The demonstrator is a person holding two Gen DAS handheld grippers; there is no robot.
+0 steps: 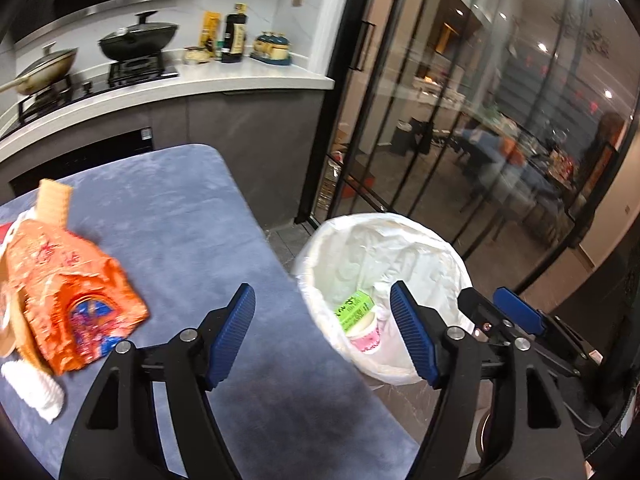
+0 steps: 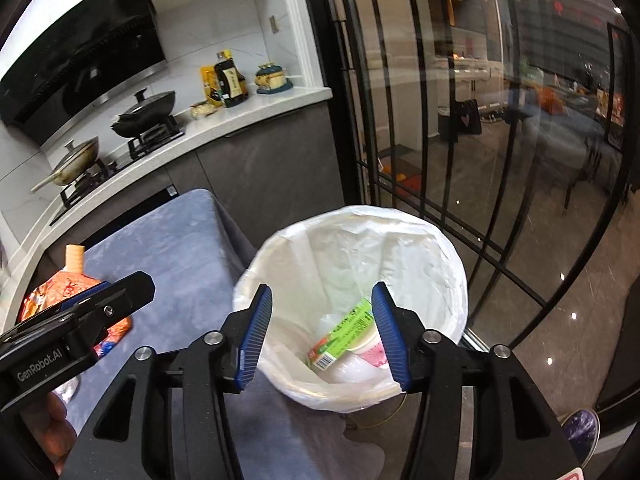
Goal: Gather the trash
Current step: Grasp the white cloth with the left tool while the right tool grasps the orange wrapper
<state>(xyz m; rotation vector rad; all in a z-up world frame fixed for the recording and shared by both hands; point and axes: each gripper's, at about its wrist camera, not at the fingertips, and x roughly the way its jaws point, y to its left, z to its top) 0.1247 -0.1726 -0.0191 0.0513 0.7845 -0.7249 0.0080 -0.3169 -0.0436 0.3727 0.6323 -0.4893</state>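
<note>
A bin with a white liner (image 1: pixel 400 240) (image 2: pixel 400 240) stands beside the blue-covered table (image 1: pixel 180 220) (image 2: pixel 176 240). Inside lie a green box (image 1: pixel 354 306) (image 2: pixel 344 334) and a pink-white cup (image 1: pixel 366 338) (image 2: pixel 372 356). An orange crumpled snack bag (image 1: pixel 64 288) (image 2: pixel 52 292) lies on the table at left, with a wafer (image 1: pixel 54 200) (image 2: pixel 75 258) behind it and a white ridged piece (image 1: pixel 34 390) in front. My left gripper (image 1: pixel 322 312) is open and empty over the table's right edge. My right gripper (image 2: pixel 322 308) is open and empty above the bin.
A kitchen counter (image 1: pixel 248 76) with a stove, two pans (image 1: pixel 138 40) and bottles (image 1: pixel 234 36) runs behind the table. Black-framed glass doors (image 1: pixel 460 100) stand right of the bin. The right gripper shows in the left wrist view (image 1: pixel 516 316); the left shows in the right wrist view (image 2: pixel 80 320).
</note>
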